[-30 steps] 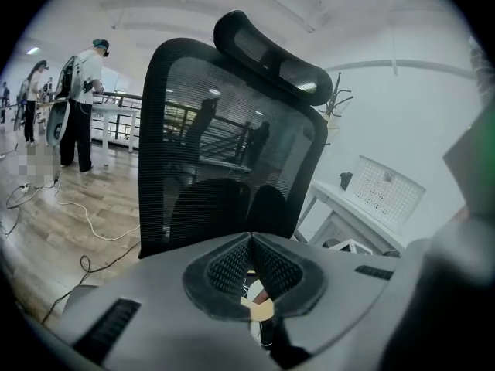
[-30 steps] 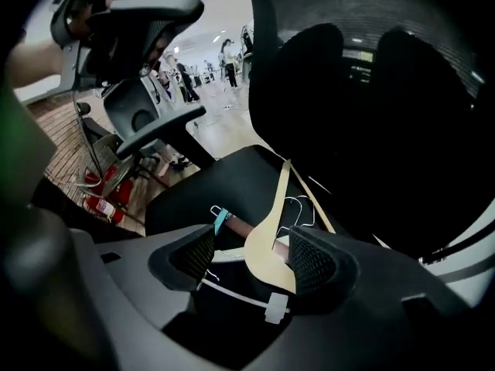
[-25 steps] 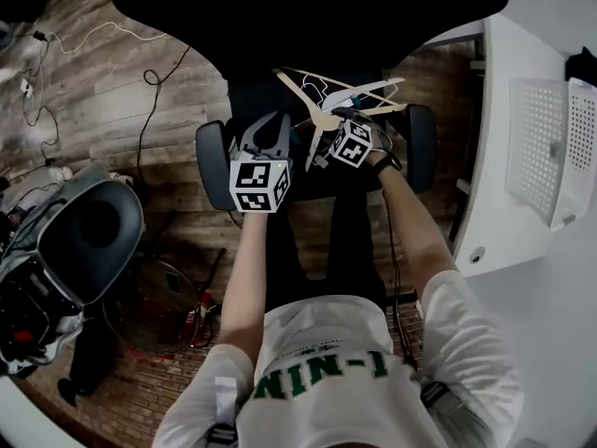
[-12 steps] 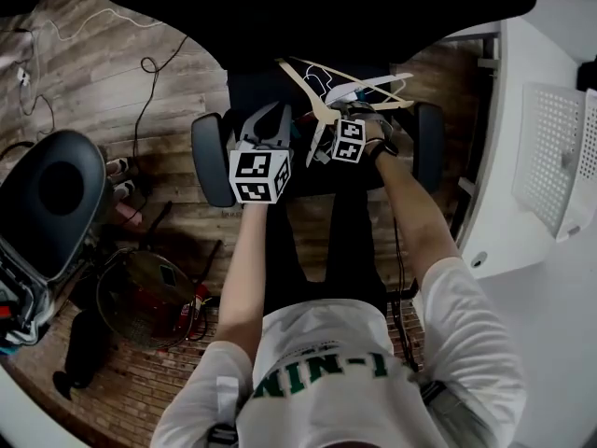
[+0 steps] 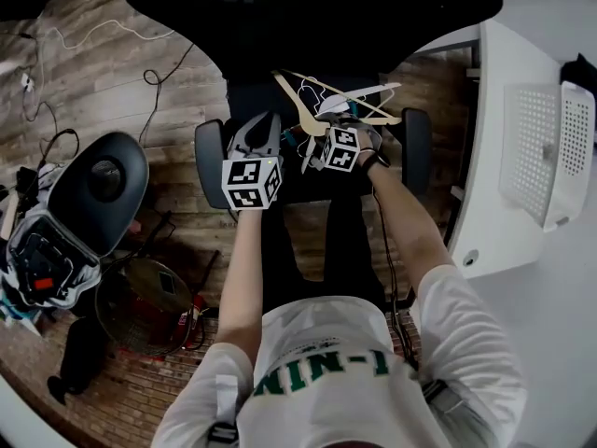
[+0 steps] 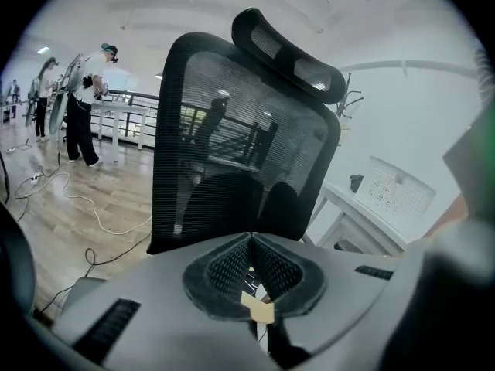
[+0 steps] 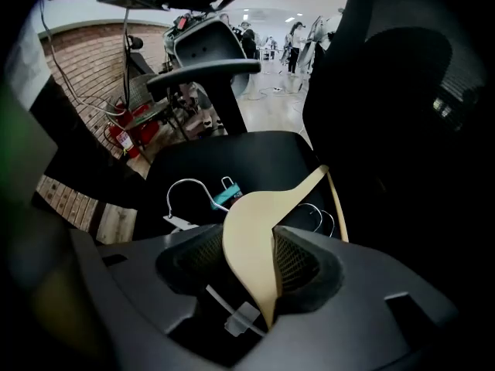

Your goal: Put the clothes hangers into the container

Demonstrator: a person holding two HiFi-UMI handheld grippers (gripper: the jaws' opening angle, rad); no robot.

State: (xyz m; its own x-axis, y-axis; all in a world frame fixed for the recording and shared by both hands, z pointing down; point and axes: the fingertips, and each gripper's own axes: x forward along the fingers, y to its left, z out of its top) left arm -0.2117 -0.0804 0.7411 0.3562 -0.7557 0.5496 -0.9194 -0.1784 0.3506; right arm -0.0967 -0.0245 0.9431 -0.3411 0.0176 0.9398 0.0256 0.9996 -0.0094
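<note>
Several clothes hangers lie in a heap on the seat of a black office chair. A pale wooden hanger lies on top, and a white one sticks out to the right. My right gripper points steeply down into the heap. Its jaws have just been closing, and the pads now press on the wooden hanger. Below it lie a white wire hanger and a teal clip. My left gripper hovers beside it, shut and holding nothing.
The white perforated container stands on the white table at the right, also in the left gripper view. The chair's armrests flank the seat and its mesh back rises ahead. Another chair, cables and clutter cover the floor at the left.
The right gripper's marker cube has rolled a little and shifted slightly left over the heap. The left gripper has hardly moved. The head view itself has swung about.
</note>
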